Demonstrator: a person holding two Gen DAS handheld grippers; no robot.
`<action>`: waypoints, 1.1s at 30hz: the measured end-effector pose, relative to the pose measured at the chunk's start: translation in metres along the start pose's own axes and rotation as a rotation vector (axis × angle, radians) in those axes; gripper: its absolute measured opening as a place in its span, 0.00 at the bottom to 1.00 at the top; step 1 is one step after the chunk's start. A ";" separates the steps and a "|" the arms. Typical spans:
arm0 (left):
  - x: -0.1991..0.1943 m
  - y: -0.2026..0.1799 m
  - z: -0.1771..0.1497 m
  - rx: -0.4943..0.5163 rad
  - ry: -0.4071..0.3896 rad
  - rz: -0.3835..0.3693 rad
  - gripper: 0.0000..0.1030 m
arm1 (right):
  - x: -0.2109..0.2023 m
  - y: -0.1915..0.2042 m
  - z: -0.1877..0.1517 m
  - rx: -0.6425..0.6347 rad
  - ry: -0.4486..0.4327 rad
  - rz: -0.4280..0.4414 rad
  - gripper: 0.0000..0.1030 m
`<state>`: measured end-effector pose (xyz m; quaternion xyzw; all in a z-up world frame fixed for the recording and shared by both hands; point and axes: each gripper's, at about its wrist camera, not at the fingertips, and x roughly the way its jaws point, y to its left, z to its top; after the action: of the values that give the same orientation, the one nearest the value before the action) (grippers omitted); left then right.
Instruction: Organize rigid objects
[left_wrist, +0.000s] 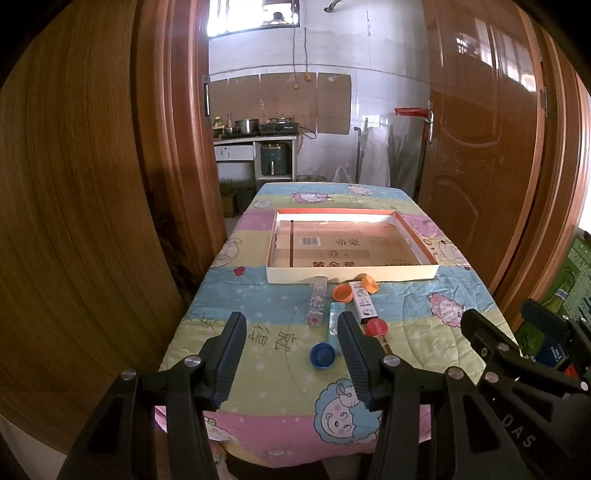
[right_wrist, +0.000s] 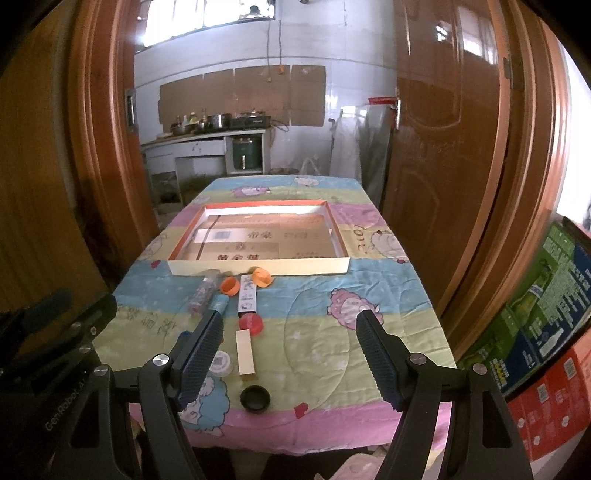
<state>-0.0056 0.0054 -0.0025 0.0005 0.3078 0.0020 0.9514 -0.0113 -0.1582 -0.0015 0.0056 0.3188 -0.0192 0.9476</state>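
Note:
A shallow cardboard tray (left_wrist: 351, 274) (right_wrist: 258, 266) lies mid-table. In front of it lie two orange caps (left_wrist: 342, 292) (right_wrist: 229, 285), a clear tube (left_wrist: 317, 301) (right_wrist: 202, 293), a white box (left_wrist: 363, 302) (right_wrist: 247, 295), a red cap (left_wrist: 376, 326) (right_wrist: 251, 324), a blue cap (left_wrist: 322, 355), a cream block (right_wrist: 245, 353), a white lid (right_wrist: 221, 363) and a black cap (right_wrist: 255, 398). My left gripper (left_wrist: 291, 336) is open and empty above the near table. My right gripper (right_wrist: 290, 336) is open and empty, right of the items.
The table (left_wrist: 258, 369) wears a pastel cartoon cloth. Wooden doors flank it on both sides. Printed cartons (right_wrist: 546, 314) are stacked at the right. A kitchen counter (left_wrist: 255, 136) stands beyond the far end.

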 end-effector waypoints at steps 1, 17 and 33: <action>0.000 0.000 0.000 0.000 0.000 0.000 0.50 | 0.000 0.000 0.000 0.000 0.000 0.001 0.74; 0.001 -0.001 -0.005 0.003 0.005 0.003 0.50 | 0.003 -0.002 -0.003 0.004 0.009 0.009 0.74; 0.045 0.001 -0.048 0.080 0.071 -0.130 0.50 | 0.043 0.003 -0.054 -0.080 0.136 0.168 0.74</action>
<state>0.0028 0.0064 -0.0678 0.0184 0.3408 -0.0721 0.9372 -0.0092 -0.1555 -0.0708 -0.0044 0.3811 0.0733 0.9216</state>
